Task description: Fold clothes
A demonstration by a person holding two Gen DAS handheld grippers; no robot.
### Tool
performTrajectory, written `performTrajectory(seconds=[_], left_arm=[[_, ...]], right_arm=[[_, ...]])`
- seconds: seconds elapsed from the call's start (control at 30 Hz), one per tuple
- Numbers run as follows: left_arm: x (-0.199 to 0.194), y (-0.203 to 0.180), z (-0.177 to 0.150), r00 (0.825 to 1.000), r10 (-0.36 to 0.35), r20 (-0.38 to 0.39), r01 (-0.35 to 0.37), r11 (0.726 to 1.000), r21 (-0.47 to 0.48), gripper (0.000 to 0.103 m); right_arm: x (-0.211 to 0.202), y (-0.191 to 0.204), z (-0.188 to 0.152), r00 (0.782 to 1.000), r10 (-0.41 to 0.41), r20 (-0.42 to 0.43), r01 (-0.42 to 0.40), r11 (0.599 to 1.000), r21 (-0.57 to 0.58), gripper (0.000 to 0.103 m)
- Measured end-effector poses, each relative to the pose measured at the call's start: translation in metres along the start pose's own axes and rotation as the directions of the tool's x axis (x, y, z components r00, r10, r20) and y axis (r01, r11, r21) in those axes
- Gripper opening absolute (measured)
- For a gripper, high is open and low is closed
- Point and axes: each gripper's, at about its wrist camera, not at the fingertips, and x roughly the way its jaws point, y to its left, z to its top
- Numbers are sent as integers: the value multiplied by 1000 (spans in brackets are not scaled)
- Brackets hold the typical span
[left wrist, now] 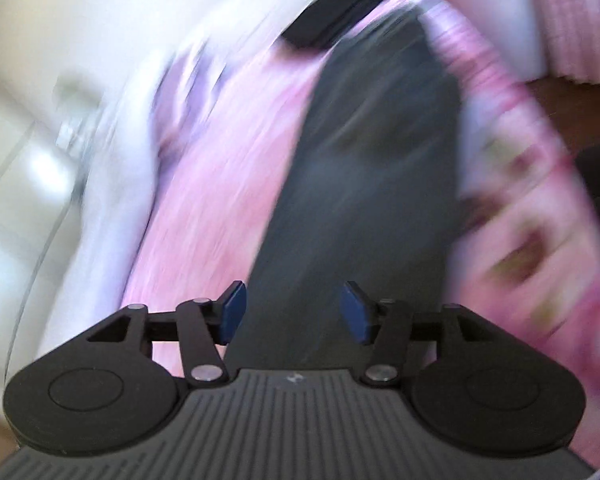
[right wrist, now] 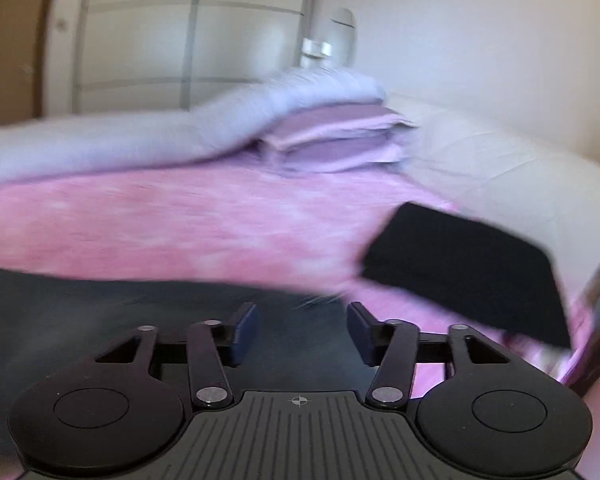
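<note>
While both views are blurred, a dark grey garment (left wrist: 364,168) lies spread on the pink bedspread (right wrist: 188,224).
Left gripper (left wrist: 294,312) and right gripper (right wrist: 302,332) hover over the garment, jaws wide apart, holding nothing. A folded black cloth (right wrist: 464,272) lies near the bed's edge, with folded pink and grey bedding (right wrist: 340,132) stacked behind.
</note>
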Motion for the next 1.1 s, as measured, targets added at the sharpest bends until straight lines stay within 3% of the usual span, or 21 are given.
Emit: performTrajectory(seconds=[0.07, 0.17, 0.2, 0.23, 0.27, 0.3, 0.33, 0.43, 0.6, 0.7, 0.83, 0.93, 1.0, 1.07, 1.1], left_arm=[[-3, -30, 20, 994, -51, 93, 45, 997, 69, 54], [12, -70, 42, 983, -110, 148, 80, 977, 196, 55], [20, -80, 45, 984, -107, 141, 73, 970, 230, 54], [27, -89, 47, 986, -104, 133, 66, 962, 264, 46], [35, -88, 48, 989, -103, 110, 73, 965, 250, 35], [43, -86, 49, 991, -103, 87, 80, 969, 235, 8], [51, -84, 50, 993, -103, 64, 87, 972, 219, 4], [54, -52, 55, 989, -131, 71, 125, 989, 80, 2], [51, -5, 72, 989, -118, 86, 120, 993, -12, 2], [49, 8, 75, 991, -94, 90, 96, 995, -18, 2], [53, 10, 76, 993, -77, 95, 77, 997, -1, 2], [57, 5, 71, 991, -68, 111, 69, 998, -1, 2], [57, 2, 67, 990, -66, 122, 65, 998, 10, 2], [56, -4, 63, 989, -60, 135, 56, 998, 38, 2], [56, -11, 61, 988, -57, 144, 47, 996, 70, 2]], right_arm=[[-26, 22, -34, 999, 35, 0, -35, 997, 71, 57], [-48, 51, -78, 996, 72, -46, -64, 986, 151, 57], [-53, 60, -89, 995, 79, -66, -67, 983, 174, 57], [-57, 66, -96, 994, 82, -78, -65, 978, 199, 57], [-60, 72, -101, 993, 87, -84, -66, 971, 228, 57], [-62, 77, -104, 992, 95, -85, -71, 965, 253, 57], [-64, 83, -105, 991, 105, -81, -80, 962, 261, 57], [-61, 97, -99, 992, 109, -61, -91, 967, 236, 58], [-35, 122, -87, 993, 109, -48, -97, 974, 205, 61], [-14, 139, -79, 997, 57, -48, -48, 983, 176, 62], [6, 172, -70, 996, -89, -8, 88, 996, -22, 63], [30, 197, -78, 980, -199, 26, 199, 940, -278, 64], [40, 209, -86, 964, -261, 48, 253, 854, -455, 64], [44, 217, -96, 948, -314, 57, 277, 723, -632, 63], [42, 218, -99, 945, -323, 52, 276, 703, -656, 63]])
